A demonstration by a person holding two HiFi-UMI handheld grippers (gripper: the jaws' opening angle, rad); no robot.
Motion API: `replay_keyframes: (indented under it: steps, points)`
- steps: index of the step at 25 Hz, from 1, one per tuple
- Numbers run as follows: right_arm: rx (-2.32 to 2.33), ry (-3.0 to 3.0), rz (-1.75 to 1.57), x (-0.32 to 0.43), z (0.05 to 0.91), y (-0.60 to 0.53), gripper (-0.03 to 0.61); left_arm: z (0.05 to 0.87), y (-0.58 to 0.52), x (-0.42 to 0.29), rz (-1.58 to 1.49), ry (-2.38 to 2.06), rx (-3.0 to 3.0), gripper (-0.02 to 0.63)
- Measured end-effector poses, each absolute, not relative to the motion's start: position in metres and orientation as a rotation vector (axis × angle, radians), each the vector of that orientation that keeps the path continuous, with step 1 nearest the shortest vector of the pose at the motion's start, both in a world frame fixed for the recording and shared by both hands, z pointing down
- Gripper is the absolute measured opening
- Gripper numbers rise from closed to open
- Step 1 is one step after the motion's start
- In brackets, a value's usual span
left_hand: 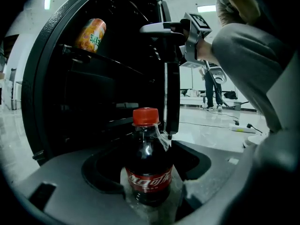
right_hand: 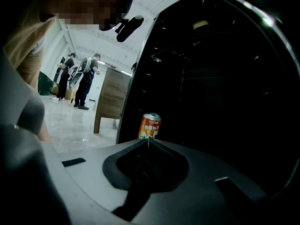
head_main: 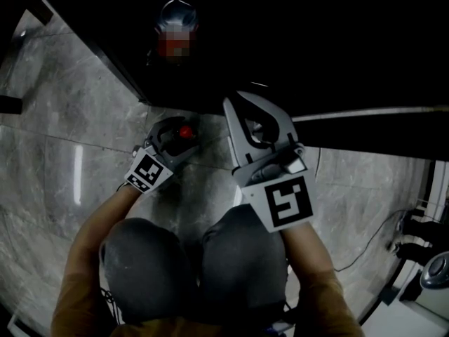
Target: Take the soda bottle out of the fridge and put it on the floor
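Left: the left claw [head_main: 177,139] is held low over the grey marble floor [head_main: 56,125], just in front of the open fridge [left_hand: 93,93]. Its jaws are clamped on the body of the soda bottle [left_hand: 147,170], which stands upright between them, red cap [left_hand: 145,116] on top and outside the fridge. Whether the bottle's base touches the floor cannot be told. An orange can [left_hand: 90,34] stands on a shelf inside the fridge. Right: the right claw [head_main: 235,111] is raised at the fridge's edge, its jaws pressed together tip to tip with nothing between them; the can appears just beyond the tips.
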State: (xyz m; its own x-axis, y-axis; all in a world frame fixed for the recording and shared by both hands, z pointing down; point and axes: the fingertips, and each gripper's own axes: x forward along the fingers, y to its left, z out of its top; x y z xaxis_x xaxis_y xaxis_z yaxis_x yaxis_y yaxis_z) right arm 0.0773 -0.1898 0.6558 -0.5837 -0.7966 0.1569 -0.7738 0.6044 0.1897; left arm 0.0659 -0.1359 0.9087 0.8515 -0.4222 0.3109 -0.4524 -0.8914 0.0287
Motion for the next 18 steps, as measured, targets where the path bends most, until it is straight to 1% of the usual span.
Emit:
replay_keyframes:
  steps: [7,18]
  points:
    - [1.293,-2.63,-0.157,0.074,0.651,-0.187,0.003,0.914,-0.127,0.065,0.507,-0.648,2.929,0.298]
    - [1.321,-2.66,-0.162,0.079,0.641,-0.182,0.003,0.914,-0.123,0.063,0.494,-0.642,2.909,0.298]
